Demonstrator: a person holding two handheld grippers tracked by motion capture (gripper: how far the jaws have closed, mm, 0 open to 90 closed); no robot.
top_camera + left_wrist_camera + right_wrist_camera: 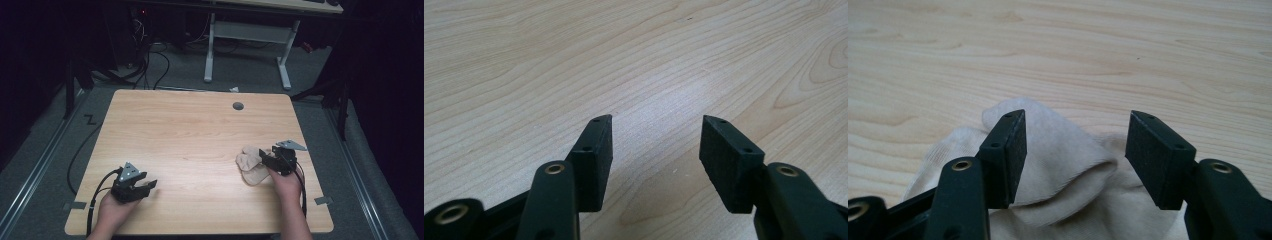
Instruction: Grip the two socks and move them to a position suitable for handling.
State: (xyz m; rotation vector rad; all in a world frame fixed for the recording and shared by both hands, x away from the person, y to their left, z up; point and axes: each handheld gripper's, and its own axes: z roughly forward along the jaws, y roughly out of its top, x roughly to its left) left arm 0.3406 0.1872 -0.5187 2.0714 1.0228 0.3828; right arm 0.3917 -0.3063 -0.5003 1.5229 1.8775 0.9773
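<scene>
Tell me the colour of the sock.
Plain beige sock, clearest in the right gripper view.

A crumpled beige cloth sock point(251, 165) lies on the light wooden tabletop point(190, 135), toward its right side and nearer the person's edge than the far one. The right claw point(264, 156) sits just at the sock's right, its jaws apart over the fabric; in the right gripper view the sock point(1068, 170) lies between and beneath them. The left claw point(145, 183) rests well apart from the sock, near the front left of the tabletop, jaws apart above bare wood point(654, 90). A small round grey grommet point(238, 106) sits in the tabletop near its far edge, behind the sock.
</scene>
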